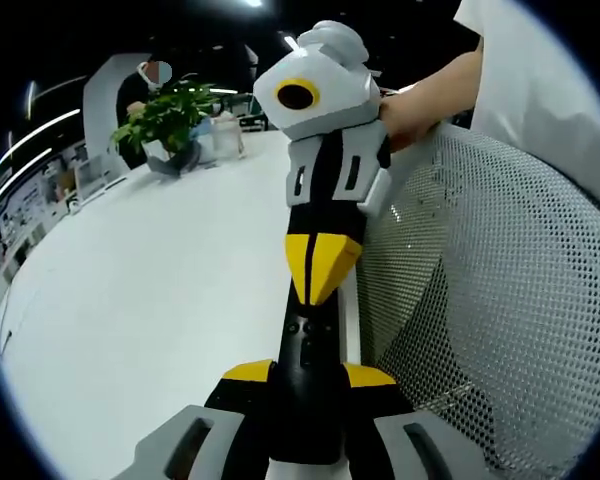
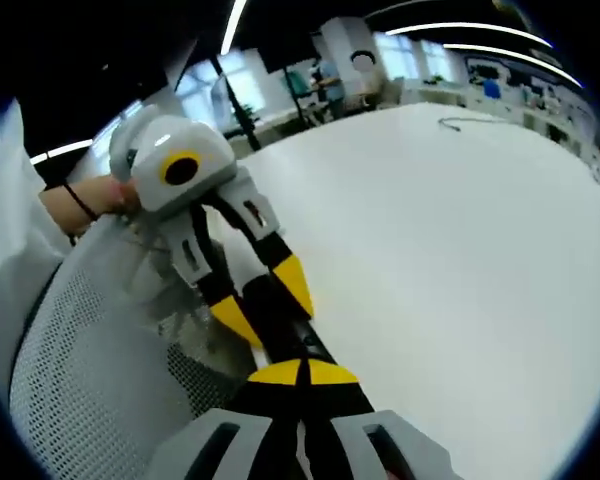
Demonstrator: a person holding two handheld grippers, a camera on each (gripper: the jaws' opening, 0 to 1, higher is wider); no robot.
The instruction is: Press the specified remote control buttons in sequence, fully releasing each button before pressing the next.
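Your left gripper [image 1: 308,376] is clenched on the remote [image 1: 310,345], jaws on either side of its near end. The remote's long axis runs straight out from those jaws, away over the white table [image 1: 160,300]. It's held up off the table, right beside the mesh chair back [image 1: 500,300].

The bit that matters: your right gripper [image 1: 323,270] comes in from the far end, pointing back along that same axis, so the two grippers are nose to nose. Its yellow tips are pinched together with nothing between them, making one blunt point sitting right over the remote's button face. I can't tell whether it's actually touching a button or just above one.

In the right gripper view it's the same story: right gripper [image 2: 300,372] closed at the bottom, left gripper [image 2: 265,300] just beyond it holding the remote [image 2: 298,345].

The remote is slim, black and glossy, with a small cluster of buttons you can barely make out. The labels are too small to read.

I'd say line up carefully, since that tip looks wide next to the buttons.
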